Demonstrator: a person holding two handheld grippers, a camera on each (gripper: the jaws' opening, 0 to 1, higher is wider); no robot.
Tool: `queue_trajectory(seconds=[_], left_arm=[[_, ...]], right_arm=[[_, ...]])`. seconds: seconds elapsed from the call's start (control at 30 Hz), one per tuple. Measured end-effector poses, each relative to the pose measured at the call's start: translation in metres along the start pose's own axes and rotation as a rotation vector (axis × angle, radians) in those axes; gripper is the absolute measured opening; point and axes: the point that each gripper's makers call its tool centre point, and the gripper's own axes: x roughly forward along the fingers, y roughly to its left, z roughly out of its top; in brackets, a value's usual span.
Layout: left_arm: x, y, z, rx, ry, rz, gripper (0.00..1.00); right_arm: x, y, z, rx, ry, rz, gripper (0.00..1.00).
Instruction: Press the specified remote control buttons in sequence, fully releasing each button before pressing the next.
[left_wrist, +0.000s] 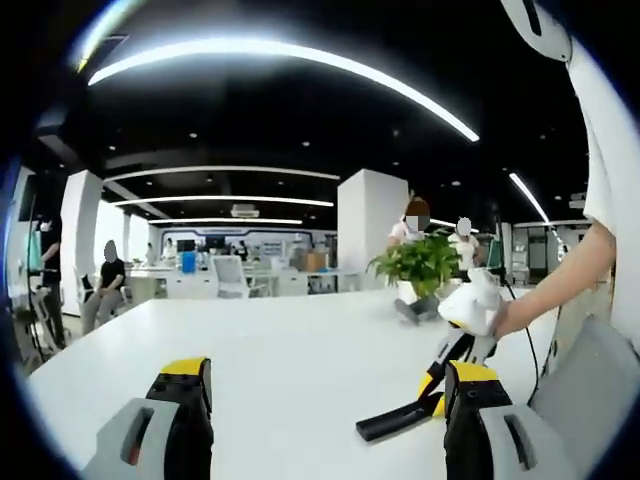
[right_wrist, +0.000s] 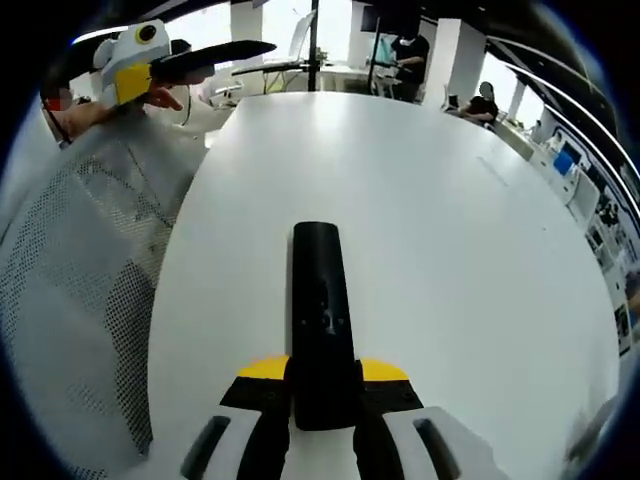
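Pinching a slim black plastic remote control (right_wrist: 321, 320) between its yellow-tipped jaws, the right gripper (right_wrist: 322, 400) holds the remote's near end, and the long body runs straight ahead from the jaws, over the broad white counter (right_wrist: 450, 230). Small buttons show faintly on the remote's upper face, too dim to tell apart. Left of the remote in the right gripper view, a grey mesh chair back (right_wrist: 90, 290) stands against the counter's edge, and beyond that the left gripper (right_wrist: 185, 60) hangs with its dark jaws pointing right.

In the left gripper view, the left gripper (left_wrist: 325, 400) has its jaws spread wide apart with nothing between them, above the counter (left_wrist: 280, 350). Just right of it, the remote (left_wrist: 395, 418) slants down toward the counter from the right gripper (left_wrist: 437, 385), held by a hand (left_wrist: 505, 318). A green potted plant (left_wrist: 420, 265) stands on the counter behind the remote. People sit and stand in the office beyond.
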Motion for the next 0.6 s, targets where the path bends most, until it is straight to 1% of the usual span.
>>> queue_trajectory(seconds=[0.27, 0.43, 0.6], left_arm=[[0.0, 0.0, -0.002, 0.006, 0.01, -0.002, 0.99], [0.0, -0.001, -0.003, 0.003, 0.015, -0.003, 0.99], [0.0, -0.001, -0.004, -0.003, 0.02, -0.006, 0.99]], right_arm=[[0.001, -0.029, 0.001, 0.017, 0.024, -0.003, 0.21], [0.0, -0.043, 0.0, 0.028, 0.031, -0.007, 0.21], [0.0, -0.051, 0.001, 0.029, 0.04, 0.0, 0.21]])
